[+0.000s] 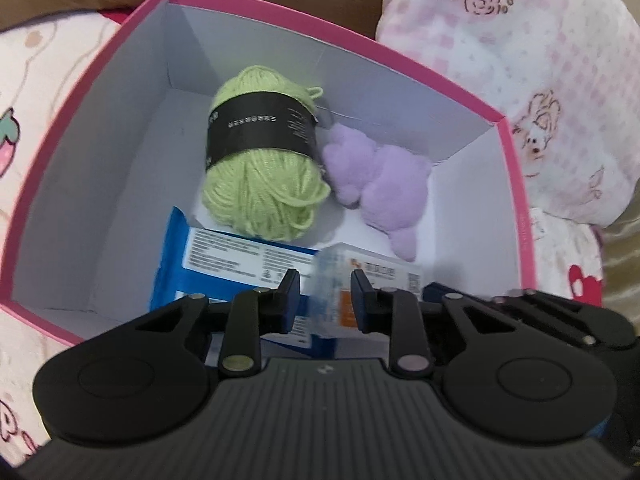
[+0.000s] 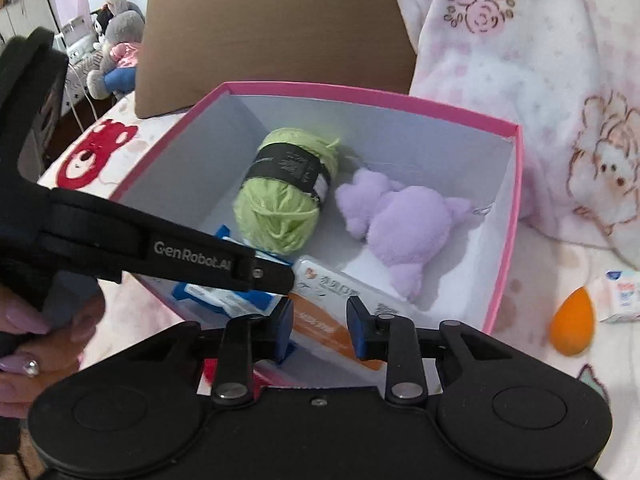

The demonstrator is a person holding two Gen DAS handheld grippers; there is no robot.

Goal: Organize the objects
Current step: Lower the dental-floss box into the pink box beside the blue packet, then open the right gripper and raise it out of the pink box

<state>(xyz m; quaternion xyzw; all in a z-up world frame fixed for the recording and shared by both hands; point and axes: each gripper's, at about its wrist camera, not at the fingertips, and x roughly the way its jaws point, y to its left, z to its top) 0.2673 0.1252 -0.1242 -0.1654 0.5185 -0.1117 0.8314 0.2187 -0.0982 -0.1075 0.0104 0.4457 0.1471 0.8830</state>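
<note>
A pink box (image 1: 440,80) (image 2: 360,94) with white inner walls holds a green yarn ball (image 1: 260,184) (image 2: 280,216), a purple plush toy (image 1: 380,184) (image 2: 400,224), a blue carton (image 1: 224,264) (image 2: 224,296) and a white-and-orange pack (image 1: 376,268) (image 2: 328,284). My left gripper (image 1: 325,298) hangs over the pack's blurred end with its jaws drawn close. The pack runs on under the right-hand finger, so it is not gripped. My right gripper (image 2: 320,326) is shut above the pack's orange end, which is wider than the gap. Whether either gripper touches the pack, I cannot tell.
An orange egg-shaped sponge (image 2: 572,320) and a small white carton (image 2: 620,296) lie on the bedding right of the box. A brown cardboard box (image 2: 272,28) stands behind, with a pink blanket (image 1: 520,60) to the right. A hand (image 2: 40,340) holds the left gripper's handle.
</note>
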